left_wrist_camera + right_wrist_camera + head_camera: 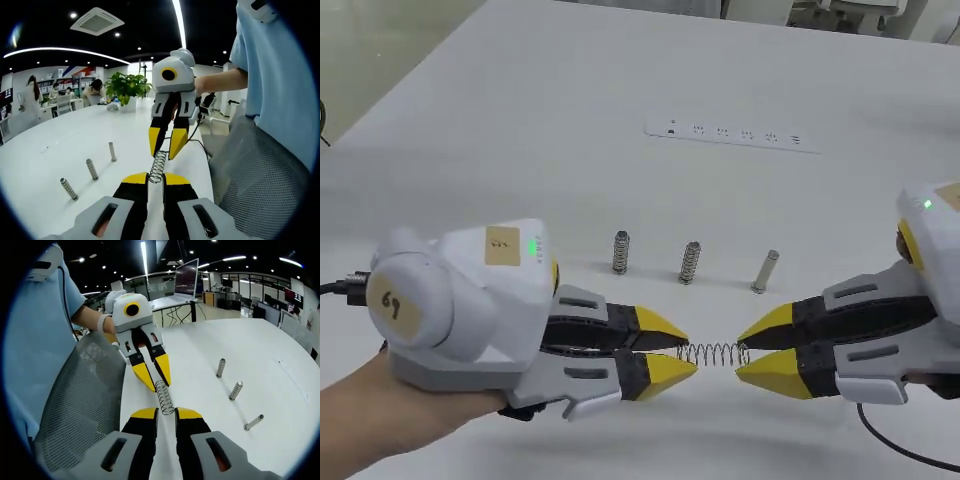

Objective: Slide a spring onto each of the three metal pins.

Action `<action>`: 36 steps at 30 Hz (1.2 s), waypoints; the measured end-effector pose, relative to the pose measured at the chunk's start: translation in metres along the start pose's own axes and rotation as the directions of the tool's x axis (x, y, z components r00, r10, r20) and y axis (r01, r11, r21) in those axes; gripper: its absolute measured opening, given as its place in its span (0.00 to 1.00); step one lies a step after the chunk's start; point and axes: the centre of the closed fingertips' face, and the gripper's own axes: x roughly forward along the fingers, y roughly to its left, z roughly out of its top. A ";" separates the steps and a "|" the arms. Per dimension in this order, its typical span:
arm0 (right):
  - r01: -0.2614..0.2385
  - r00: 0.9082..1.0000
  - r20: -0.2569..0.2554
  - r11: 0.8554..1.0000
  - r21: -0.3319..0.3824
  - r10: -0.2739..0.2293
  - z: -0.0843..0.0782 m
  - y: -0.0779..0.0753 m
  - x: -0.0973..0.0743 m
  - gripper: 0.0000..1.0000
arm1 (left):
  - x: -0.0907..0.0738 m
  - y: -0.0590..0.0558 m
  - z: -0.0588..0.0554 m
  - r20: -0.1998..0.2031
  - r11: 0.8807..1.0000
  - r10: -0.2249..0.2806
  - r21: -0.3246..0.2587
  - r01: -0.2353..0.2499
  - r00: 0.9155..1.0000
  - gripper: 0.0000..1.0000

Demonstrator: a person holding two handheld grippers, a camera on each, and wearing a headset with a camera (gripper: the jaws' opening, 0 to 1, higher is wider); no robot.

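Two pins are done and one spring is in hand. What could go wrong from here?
The spring spans the left gripper and right gripper, pinched only at its ends; it may flick away when one releases. The bare pin stands beside the middle pin, which already carries a spring, so the wide tongs might knock that one while threading.

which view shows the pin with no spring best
Head view: the bare pin stands unobstructed, right of the two sprung pins. Left gripper view shows it small, beyond those two; right gripper view shows it small and slanted near the edge.
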 end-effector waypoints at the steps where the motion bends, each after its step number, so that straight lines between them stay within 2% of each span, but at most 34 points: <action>1: 0.001 1.000 -0.001 1.000 -0.002 -0.001 0.000 0.000 0.000 0.11 | 0.000 0.000 0.000 -0.001 1.000 -0.002 0.000 0.002 1.000 0.03; 8: -0.007 1.000 -0.006 1.000 -0.012 0.007 0.000 0.001 0.000 0.09 | 0.001 -0.002 -0.002 -0.005 1.000 -0.008 -0.001 0.008 1.000 0.03; 20: -0.030 0.998 -0.057 0.999 -0.036 0.028 0.005 0.004 -0.003 0.08 | 0.003 -0.006 -0.005 -0.018 1.000 -0.028 -0.001 0.028 0.999 0.03; 36: -0.058 0.990 -0.139 0.989 -0.139 0.039 0.020 0.003 -0.004 0.08 | 0.009 -0.005 -0.006 -0.030 0.999 -0.043 0.008 0.043 0.999 0.03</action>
